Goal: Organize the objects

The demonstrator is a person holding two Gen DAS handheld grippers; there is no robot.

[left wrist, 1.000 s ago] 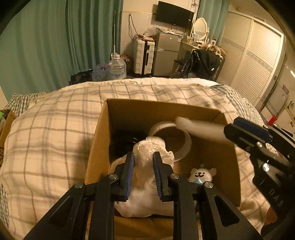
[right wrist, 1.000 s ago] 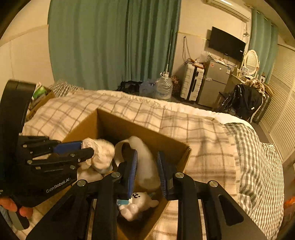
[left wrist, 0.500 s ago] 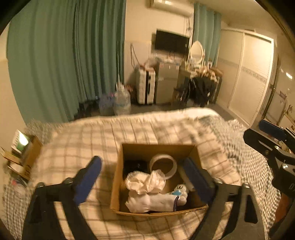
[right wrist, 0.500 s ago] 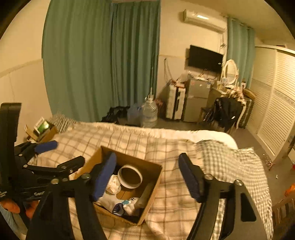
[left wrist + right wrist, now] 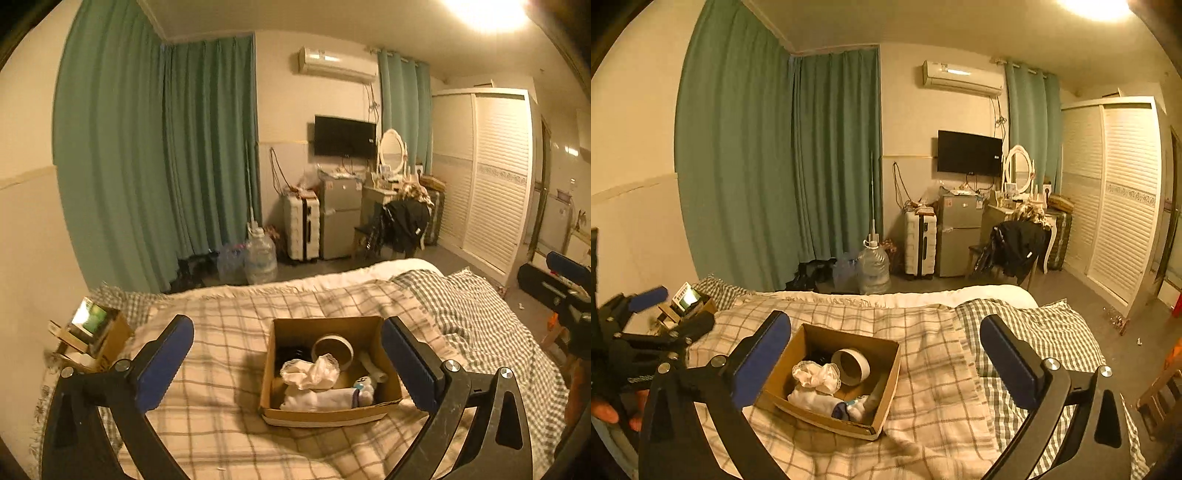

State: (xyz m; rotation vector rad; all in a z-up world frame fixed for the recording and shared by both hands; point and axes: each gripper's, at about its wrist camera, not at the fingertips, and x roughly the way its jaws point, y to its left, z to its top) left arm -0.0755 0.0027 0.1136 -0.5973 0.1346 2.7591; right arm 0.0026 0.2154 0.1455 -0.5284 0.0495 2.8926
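Observation:
A cardboard box (image 5: 388,402) sits on the plaid bed, also in the right wrist view (image 5: 888,384). It holds a white lacy cloth (image 5: 312,371), a white tape ring (image 5: 332,350), a small white bear toy (image 5: 364,384), a pale tube (image 5: 371,367) and something black (image 5: 291,354). My left gripper (image 5: 288,360) is wide open and empty, held high above and back from the box. My right gripper (image 5: 886,354) is wide open and empty, also well back from the box.
The bed (image 5: 221,332) carries a plaid blanket and a checked one (image 5: 1034,325). A small open carton (image 5: 92,332) stands at the bed's left. Water jugs (image 5: 260,254), a suitcase (image 5: 301,225), a fridge and a cluttered chair stand beyond.
Both grippers let go inside the box, opened wide and pulled up and back. The cloth and the pale tube now lie in the box.

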